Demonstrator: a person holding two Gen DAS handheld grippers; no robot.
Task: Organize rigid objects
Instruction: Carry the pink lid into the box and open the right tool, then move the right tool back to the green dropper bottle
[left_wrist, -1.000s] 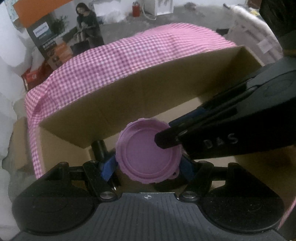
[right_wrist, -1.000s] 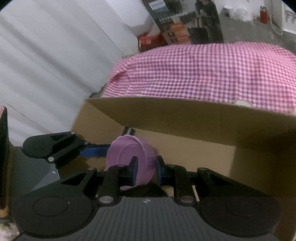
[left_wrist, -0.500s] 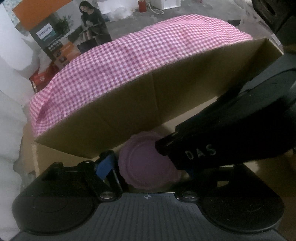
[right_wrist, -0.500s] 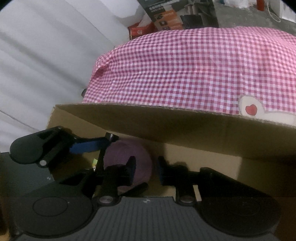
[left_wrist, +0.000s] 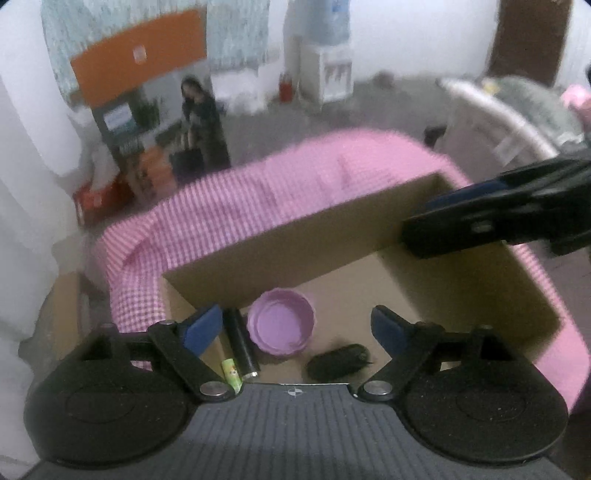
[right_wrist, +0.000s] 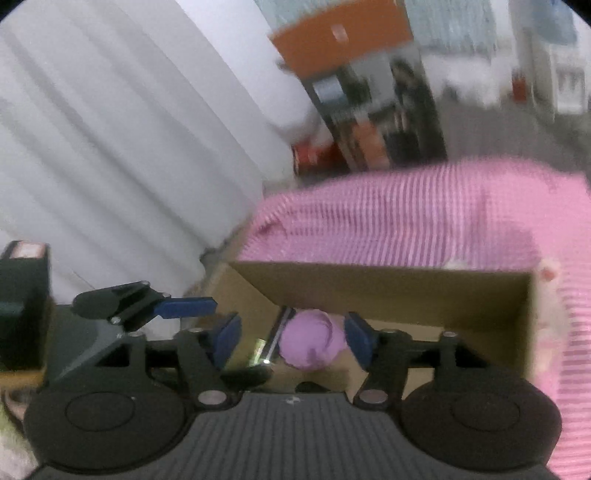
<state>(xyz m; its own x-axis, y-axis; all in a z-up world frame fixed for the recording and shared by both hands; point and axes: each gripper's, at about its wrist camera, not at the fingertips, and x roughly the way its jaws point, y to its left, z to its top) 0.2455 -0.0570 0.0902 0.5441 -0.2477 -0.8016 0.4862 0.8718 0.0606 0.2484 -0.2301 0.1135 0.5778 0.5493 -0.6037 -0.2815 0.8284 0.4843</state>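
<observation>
Where it lies hollow side up on the floor of the cardboard box (left_wrist: 461, 291), the purple lid (left_wrist: 281, 326) touches neither gripper. A black cylinder (left_wrist: 241, 341) and a green battery (left_wrist: 232, 373) lie just beside it, a dark object (left_wrist: 338, 361) nearby. The left gripper (left_wrist: 295, 325) and the right gripper (right_wrist: 291, 341) are both spreading, clamping nothing. Pink checked cloth (left_wrist: 236, 218) covers the tabletop around the box.

Ahead of you a pink-and-white checked cloth (left_wrist: 258, 206) covers the surface. Beyond it you have a tall printed carton with an orange top panel (left_wrist: 147, 107), a white pleated curtain (right_wrist: 110, 147), and a white water dispenser (left_wrist: 325, 70) against the wall.
</observation>
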